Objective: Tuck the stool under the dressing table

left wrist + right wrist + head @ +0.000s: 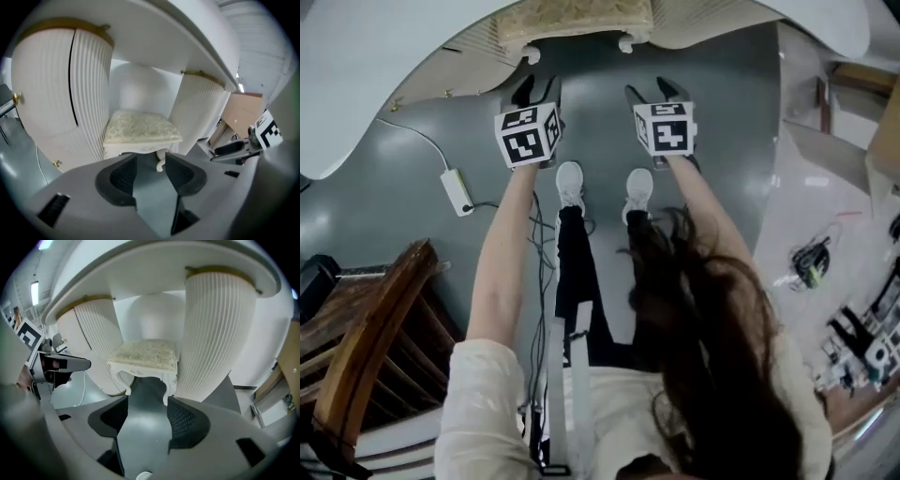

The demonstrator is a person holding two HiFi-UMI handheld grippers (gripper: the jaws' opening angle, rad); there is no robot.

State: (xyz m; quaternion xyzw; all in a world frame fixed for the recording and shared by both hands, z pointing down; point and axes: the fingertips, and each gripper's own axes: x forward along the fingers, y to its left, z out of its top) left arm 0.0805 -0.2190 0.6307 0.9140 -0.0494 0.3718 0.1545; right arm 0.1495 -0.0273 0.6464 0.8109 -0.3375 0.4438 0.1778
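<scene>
Nearest the person, cables (546,281) hang down past the legs and a white adapter (457,190) lies on the grey floor (722,122) with its lead trailing off to the left. A step forward or back could snag either one. Both tongs are held above the floor ahead of the shoes (570,180). The left tongs (536,92) stand open with only bare floor between the pads, and the right tongs (653,94) are likewise open and empty. Neither touches the stool (572,21). The stool sits beyond them in the knee recess of the dressing counter (356,84), between the two ribbed pedestals, with its cushioned seat under the top and its front edge showing at the rim. It appears largely tucked. From the right gripper view, the stool's front leg (169,385) stands just beside the right pedestal (218,329); whether they touch cannot be told. If a further push is judged necessary, the main hazard is an off-centre shove, which would swing that leg into the ribbed panel and mark it. The open pads could also slip off the carved front rail (140,149).
</scene>
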